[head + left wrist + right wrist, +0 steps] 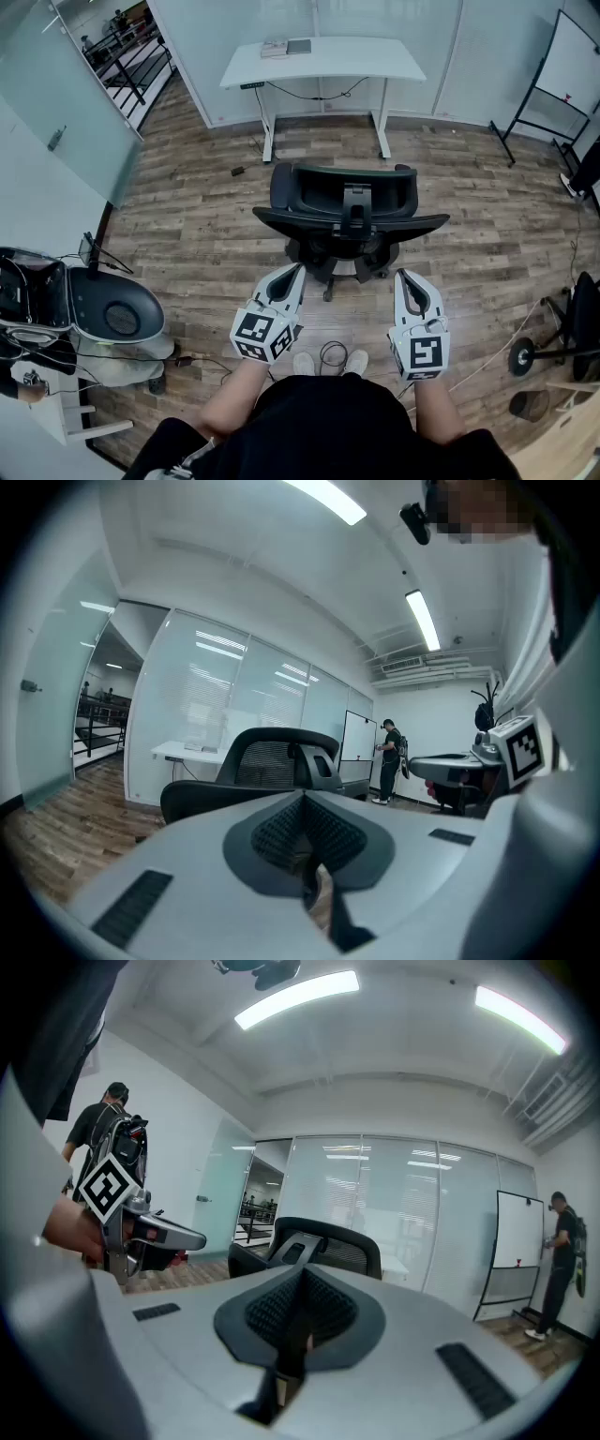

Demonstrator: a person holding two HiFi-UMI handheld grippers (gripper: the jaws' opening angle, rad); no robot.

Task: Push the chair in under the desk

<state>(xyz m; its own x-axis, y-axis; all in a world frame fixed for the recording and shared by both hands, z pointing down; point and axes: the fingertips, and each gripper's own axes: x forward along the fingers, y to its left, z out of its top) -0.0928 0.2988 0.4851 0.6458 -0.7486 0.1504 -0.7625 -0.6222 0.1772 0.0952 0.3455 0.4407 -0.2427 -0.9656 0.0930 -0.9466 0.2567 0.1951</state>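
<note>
Black chair dead ahead of both tools, dark mesh across its back. The left tool is pale grey, with charcoal knurled pads and a white cube checked in black squares. The right tool wears the same grey, same black-on-white markers. Beyond the chair sits an all-white counter. Below the tools, the floor runs in streaky brown-grey wood planks.

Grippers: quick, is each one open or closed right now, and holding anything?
Left gripper: closed, holding nothing.
Right gripper: closed, holding nothing.
</note>
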